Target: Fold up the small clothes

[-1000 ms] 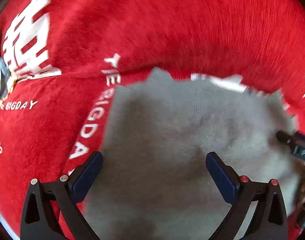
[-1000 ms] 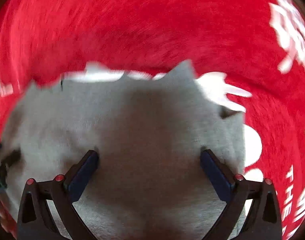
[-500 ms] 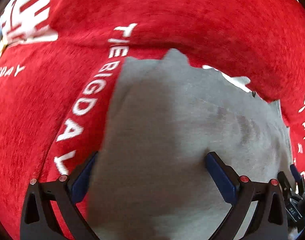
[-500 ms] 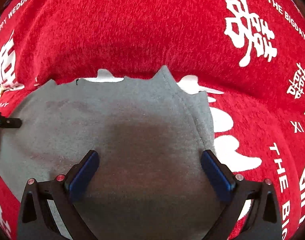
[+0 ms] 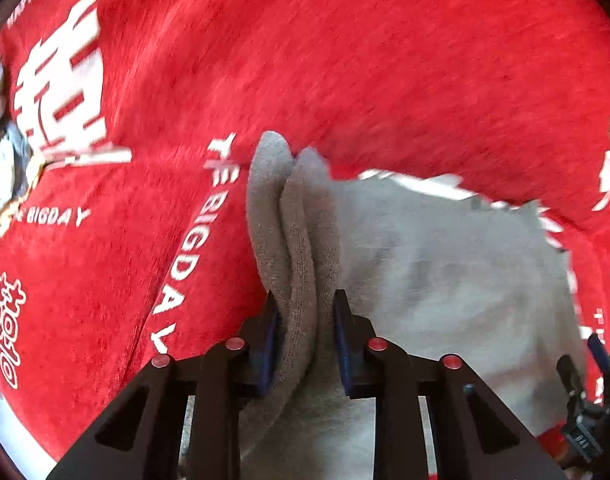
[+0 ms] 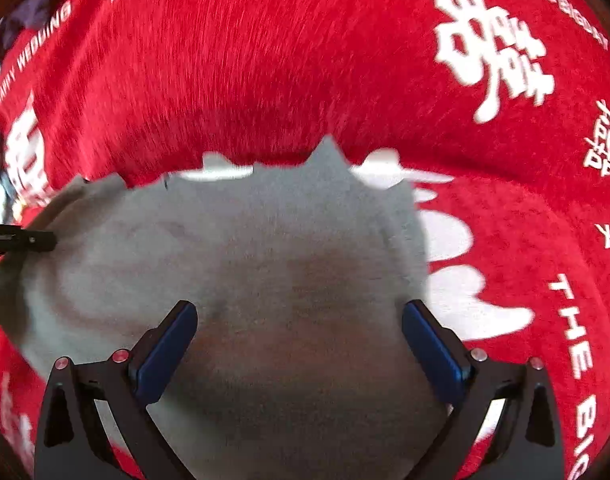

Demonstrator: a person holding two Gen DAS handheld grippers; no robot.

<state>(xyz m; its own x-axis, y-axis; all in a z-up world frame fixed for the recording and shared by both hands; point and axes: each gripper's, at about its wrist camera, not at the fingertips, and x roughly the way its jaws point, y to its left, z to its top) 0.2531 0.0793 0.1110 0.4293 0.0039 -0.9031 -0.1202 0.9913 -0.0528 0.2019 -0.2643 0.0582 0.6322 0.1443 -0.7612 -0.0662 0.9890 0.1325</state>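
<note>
A gray cloth [image 5: 445, 272] lies spread on a red blanket [image 5: 345, 60] printed with white lettering and large white characters. The left claw [image 5: 305, 304] has just been closing, and its blue pads [image 5: 270, 336] now pinch a bunched-up ridge along the cloth's left edge; the pinched fabric stands up between the pads in two soft folds that rise to rounded tips near the middle of the left wrist view. To the right of that ridge the rest of the cloth slopes away flat, its far edge jagged against white patches of the print. At the lower right corner of the same view a dark part of the right claw's frame shows beside the cloth's right edge. In the right wrist view the right claw [image 6: 299, 320] is spread wide above the cloth [image 6: 265, 248], its blue pads [image 6: 165, 352] well apart and gripping nothing, with gray fabric filling the space between them. The cloth's right hem runs near the right pad, and a black tip of the left claw [image 6: 29, 240] reaches in at the cloth's left edge. Both views are somewhat blurred.
</note>
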